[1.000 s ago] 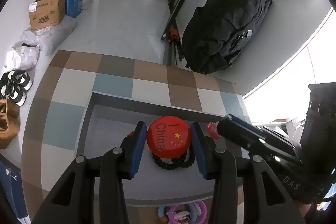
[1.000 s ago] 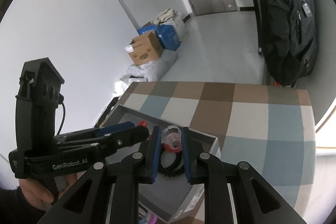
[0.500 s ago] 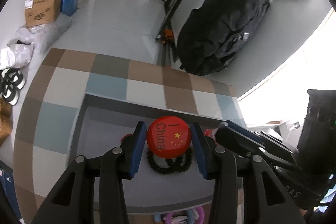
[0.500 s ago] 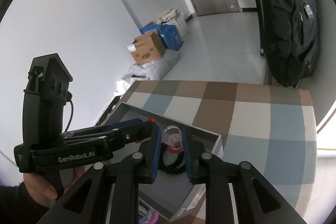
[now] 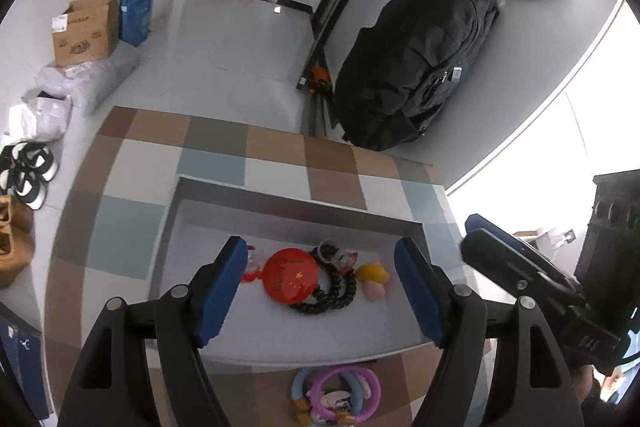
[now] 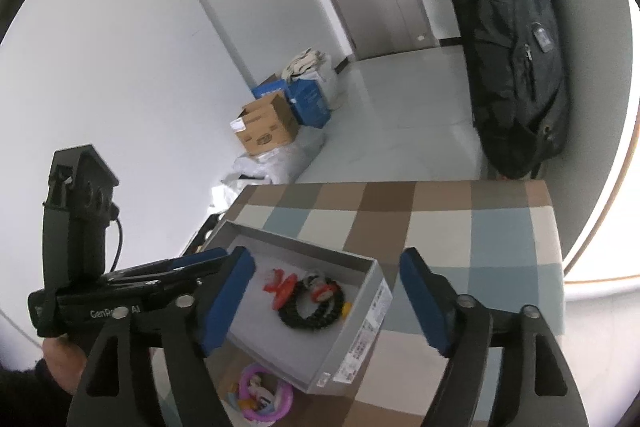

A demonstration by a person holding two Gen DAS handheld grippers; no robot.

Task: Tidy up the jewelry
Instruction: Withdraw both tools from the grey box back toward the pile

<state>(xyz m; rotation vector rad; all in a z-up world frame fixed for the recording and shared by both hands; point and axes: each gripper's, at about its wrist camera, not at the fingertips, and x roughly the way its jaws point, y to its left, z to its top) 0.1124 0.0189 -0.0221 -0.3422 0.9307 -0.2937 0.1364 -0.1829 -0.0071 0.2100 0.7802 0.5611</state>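
Observation:
A grey shallow box (image 5: 280, 203) (image 6: 360, 331) sits on the checked tablecloth. Inside lie a red round "China" badge (image 5: 291, 281) (image 6: 285, 291), a black beaded bracelet (image 5: 338, 293) (image 6: 312, 311), a clear-and-red ring piece (image 5: 336, 257) (image 6: 318, 287), a yellow and pink charm (image 5: 373, 279) and a small red item (image 5: 250, 269). My left gripper (image 5: 320, 291) is open and empty above the box. My right gripper (image 6: 326, 301) is open and empty above the box too, and shows in the left wrist view (image 5: 520, 275).
Pink and blue rings with small trinkets (image 5: 336, 397) (image 6: 260, 393) lie on the cloth in front of the box. A black backpack (image 5: 412, 67) leans on the wall beyond the table. Cardboard boxes (image 5: 86, 29) and shoes (image 5: 24, 173) stand on the floor at left.
Both grippers have opened and pulled back upward. The red badge left my left gripper and the clear-red piece left my right gripper; both now lie in the box.

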